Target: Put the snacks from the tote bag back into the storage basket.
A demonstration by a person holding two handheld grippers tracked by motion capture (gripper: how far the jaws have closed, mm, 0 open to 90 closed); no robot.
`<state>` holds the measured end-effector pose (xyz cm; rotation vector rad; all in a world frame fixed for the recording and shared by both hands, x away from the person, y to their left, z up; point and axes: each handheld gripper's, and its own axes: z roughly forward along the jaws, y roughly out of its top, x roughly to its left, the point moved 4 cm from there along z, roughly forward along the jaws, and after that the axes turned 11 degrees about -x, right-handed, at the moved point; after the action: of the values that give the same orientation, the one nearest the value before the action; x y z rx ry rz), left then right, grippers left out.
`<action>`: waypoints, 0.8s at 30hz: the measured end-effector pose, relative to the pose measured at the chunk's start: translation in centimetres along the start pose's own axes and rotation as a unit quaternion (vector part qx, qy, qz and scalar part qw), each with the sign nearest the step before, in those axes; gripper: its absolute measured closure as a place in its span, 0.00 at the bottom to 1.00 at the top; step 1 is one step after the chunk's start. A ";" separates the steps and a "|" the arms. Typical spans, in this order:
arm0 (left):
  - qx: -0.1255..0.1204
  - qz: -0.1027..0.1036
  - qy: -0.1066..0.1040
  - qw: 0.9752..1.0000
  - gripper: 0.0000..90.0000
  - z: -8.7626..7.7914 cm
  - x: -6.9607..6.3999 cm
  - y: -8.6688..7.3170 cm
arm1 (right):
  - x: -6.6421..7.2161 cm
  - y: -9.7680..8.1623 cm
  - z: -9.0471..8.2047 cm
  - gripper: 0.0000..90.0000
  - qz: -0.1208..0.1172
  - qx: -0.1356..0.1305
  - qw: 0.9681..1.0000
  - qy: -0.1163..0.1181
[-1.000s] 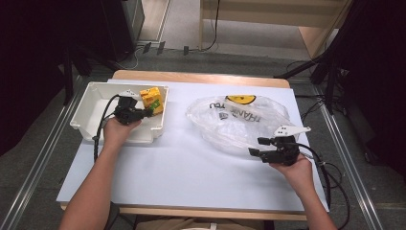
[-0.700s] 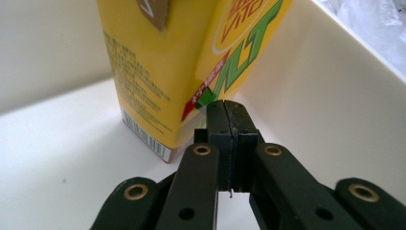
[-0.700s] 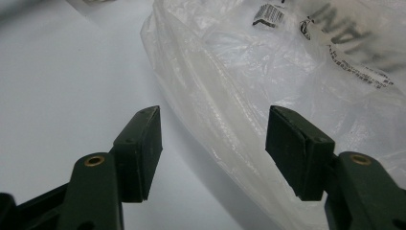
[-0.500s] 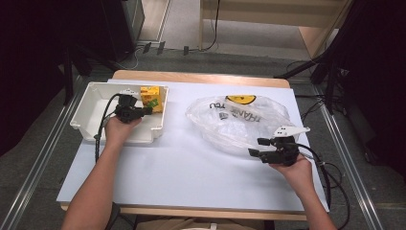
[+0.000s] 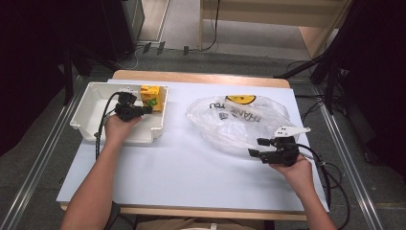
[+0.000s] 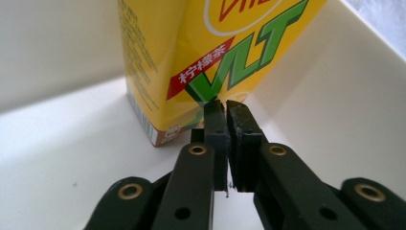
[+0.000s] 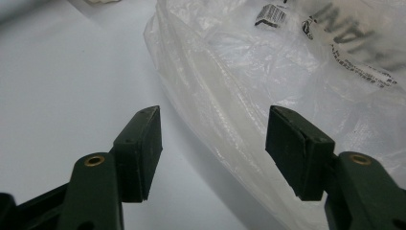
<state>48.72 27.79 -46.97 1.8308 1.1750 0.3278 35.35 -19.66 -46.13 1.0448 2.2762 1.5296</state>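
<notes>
Two grippers worked apart: the left gripper, jaws nearly together and just parting on nothing, faced the yellow carton in the white bin far left; the right gripper gaped empty beside the plastic bag.

Wood table w/ white sheet over nearly all its top; bare wood strip shows at far edge. Grey floor around it. Metal rail runs along floor on left, another rail on right. Beyond far edge: pale wood shelf unit, black cable hanging down in front of it, small plugs on floor nearby. Dark cabinet top left, black stand at right
</notes>
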 end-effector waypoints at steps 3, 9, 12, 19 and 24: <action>0.001 -0.004 -0.011 1.000 0.94 -0.3 -0.2 0.1 | 0.0 0.0 0.0 0.42 0.000 0.001 1.000 0.001; 0.006 0.006 -0.012 1.000 0.84 -1.0 -0.7 0.3 | 0.0 0.0 0.0 0.43 0.002 0.001 1.000 0.002; 0.012 -0.008 -0.012 1.000 0.78 -1.4 -0.8 0.4 | 0.0 0.0 0.0 0.43 0.001 0.001 1.000 0.003; 0.011 -0.012 -0.017 1.000 0.64 -2.3 -1.6 0.9 | 0.0 0.0 0.0 0.43 0.001 0.002 1.000 0.003; 0.010 -0.016 -0.024 1.000 0.54 -3.1 -2.2 1.4 | 0.1 0.0 0.0 0.43 -0.001 0.002 1.000 0.005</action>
<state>46.47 27.49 -43.63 1.8254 1.1762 0.2542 35.29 -19.60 -46.16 1.0377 2.2878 1.5334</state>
